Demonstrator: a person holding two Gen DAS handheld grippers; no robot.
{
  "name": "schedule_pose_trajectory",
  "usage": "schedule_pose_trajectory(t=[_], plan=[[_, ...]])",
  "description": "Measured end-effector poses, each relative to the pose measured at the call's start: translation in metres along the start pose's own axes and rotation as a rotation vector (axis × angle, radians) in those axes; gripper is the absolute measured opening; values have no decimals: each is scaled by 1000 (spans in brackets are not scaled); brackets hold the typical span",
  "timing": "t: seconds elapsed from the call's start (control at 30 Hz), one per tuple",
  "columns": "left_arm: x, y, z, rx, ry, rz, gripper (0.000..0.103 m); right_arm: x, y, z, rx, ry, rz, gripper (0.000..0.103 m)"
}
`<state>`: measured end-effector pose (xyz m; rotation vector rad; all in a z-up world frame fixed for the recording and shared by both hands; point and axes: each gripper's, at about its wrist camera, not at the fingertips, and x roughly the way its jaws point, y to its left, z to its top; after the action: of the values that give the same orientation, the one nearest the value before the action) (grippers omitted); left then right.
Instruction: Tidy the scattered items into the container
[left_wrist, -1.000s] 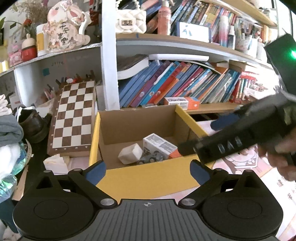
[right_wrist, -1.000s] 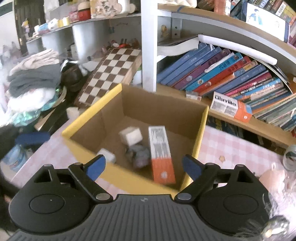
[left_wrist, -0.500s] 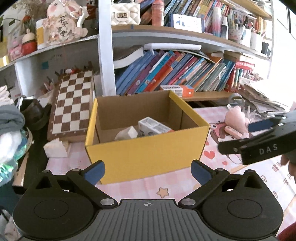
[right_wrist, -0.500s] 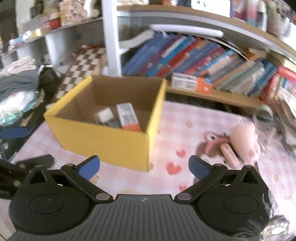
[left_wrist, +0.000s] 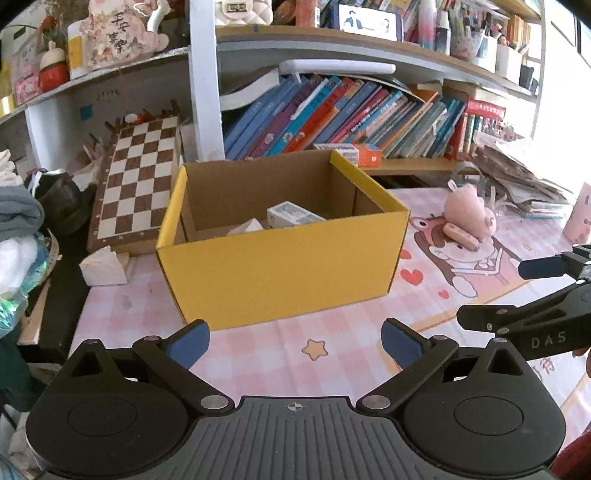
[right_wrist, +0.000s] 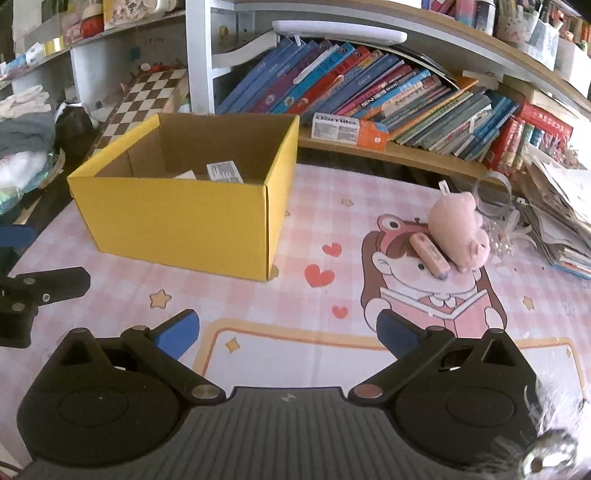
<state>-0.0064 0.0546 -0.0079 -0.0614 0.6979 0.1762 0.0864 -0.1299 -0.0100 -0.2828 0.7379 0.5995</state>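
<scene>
From the left wrist view, the left gripper (left_wrist: 295, 338) hangs over the pink checked surface (left_wrist: 258, 354) with its jaws spread wide and nothing between them, facing the yellow cardboard box (left_wrist: 280, 258). Inside the box lie a white carton (left_wrist: 293, 216) with print too small to read and a pale lump (left_wrist: 247, 227) beside it. At the right edge the other tool's black arm bears the letters "DAS" (white on black). On the upper shelf stands a pink ornament (left_wrist: 114, 35) with Chinese characters, and a chessboard (left_wrist: 138, 177) leans left of the box. From the right wrist view, the right gripper (right_wrist: 288, 332) also has its jaws fully apart, holding nothing, above the cartoon print on the cloth. A pink plush toy (right_wrist: 458, 229) and a small pink stick-shaped item (right_wrist: 430, 254) touching it lie on the surface, well apart from the box (right_wrist: 177, 218). On the lower shelf, in front of the leaning books (right_wrist: 369, 88), rests a white-and-orange carton (right_wrist: 349, 129) reading "darlile", as best I can tell.
</scene>
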Motion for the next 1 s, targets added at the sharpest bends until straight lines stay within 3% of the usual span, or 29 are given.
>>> schedule_pose_trajectory(t=[0.4, 0.83, 1.0], plan=[[10, -7, -14, -34, 57, -24, 101, -4, 6, -11, -36, -2, -16, 103], [12, -10, -14, -51, 67, -14, 101, 0, -1, -12, -34, 15, -10, 103], [13, -13, -13, -63, 76, -10, 101, -3, 15, -13, -13, 20, -32, 103]])
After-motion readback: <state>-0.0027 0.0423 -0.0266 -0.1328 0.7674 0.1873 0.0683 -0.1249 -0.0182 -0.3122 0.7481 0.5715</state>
